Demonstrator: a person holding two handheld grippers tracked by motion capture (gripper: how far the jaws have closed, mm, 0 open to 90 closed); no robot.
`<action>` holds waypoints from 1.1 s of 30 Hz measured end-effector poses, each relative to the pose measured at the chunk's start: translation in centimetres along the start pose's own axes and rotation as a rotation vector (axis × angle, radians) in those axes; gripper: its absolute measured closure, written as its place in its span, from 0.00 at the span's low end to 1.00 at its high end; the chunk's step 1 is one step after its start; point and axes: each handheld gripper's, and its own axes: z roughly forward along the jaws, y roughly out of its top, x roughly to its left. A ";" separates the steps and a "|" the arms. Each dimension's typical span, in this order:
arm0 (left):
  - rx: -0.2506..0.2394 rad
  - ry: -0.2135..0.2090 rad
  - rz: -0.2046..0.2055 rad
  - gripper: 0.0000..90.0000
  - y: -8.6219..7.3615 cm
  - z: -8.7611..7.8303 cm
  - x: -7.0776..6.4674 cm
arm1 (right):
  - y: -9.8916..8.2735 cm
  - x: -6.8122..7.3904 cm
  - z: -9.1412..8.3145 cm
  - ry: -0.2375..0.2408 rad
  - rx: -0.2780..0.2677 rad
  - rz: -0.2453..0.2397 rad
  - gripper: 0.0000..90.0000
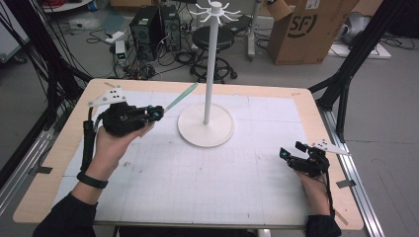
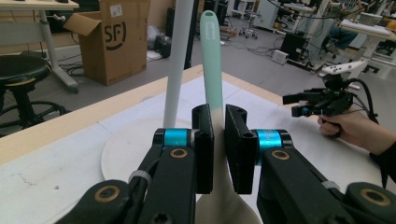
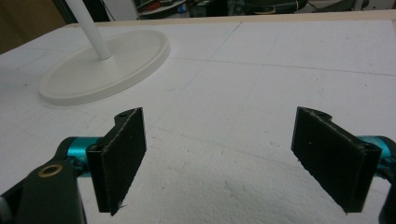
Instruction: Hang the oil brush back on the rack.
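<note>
A long pale green utensil (image 1: 181, 97) sticks out up and to the right from my left gripper (image 1: 157, 113), which is shut on it over the left half of the mat. In the left gripper view the utensil's handle (image 2: 211, 60) rises between the closed jaws of that gripper (image 2: 219, 116), right beside the pole (image 2: 179, 60) of the white stand. The stand's round base (image 1: 205, 131) sits mid-table, and its pole carries a ring of hooks (image 1: 216, 11) at the top. My right gripper (image 1: 285, 153) rests low at the right, open and holding nothing (image 3: 219, 158).
A white gridded mat (image 1: 197, 187) covers the wooden table (image 1: 59, 148). Beyond the far edge stand a black stool (image 1: 212, 39), computer towers (image 1: 153, 29) and a cardboard box (image 1: 306, 29). Black frame posts (image 1: 356, 54) flank the table.
</note>
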 end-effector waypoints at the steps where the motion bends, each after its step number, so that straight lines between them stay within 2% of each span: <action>1: 0.005 0.006 0.003 0.92 0.3 -0.2 0.1 | 0.0 0.0 0.0 -0.001 -0.001 -0.002 0.19; 8: -0.001 0.014 0.020 0.92 2.7 -1.7 0.6 | 0.0 0.0 0.0 -0.002 0.002 0.002 0.19; 19: -0.009 0.010 0.070 0.92 7.6 -3.4 0.6 | 0.0 0.0 0.0 -0.001 -0.002 0.001 0.19; 26: -0.032 0.014 0.101 0.92 10.4 -3.7 -0.2 | 0.0 0.0 0.0 -0.002 -0.003 0.001 0.19; 33: -0.031 0.001 0.118 0.92 11.9 -3.3 -0.8 | 0.0 0.0 0.0 -0.001 -0.004 0.005 0.19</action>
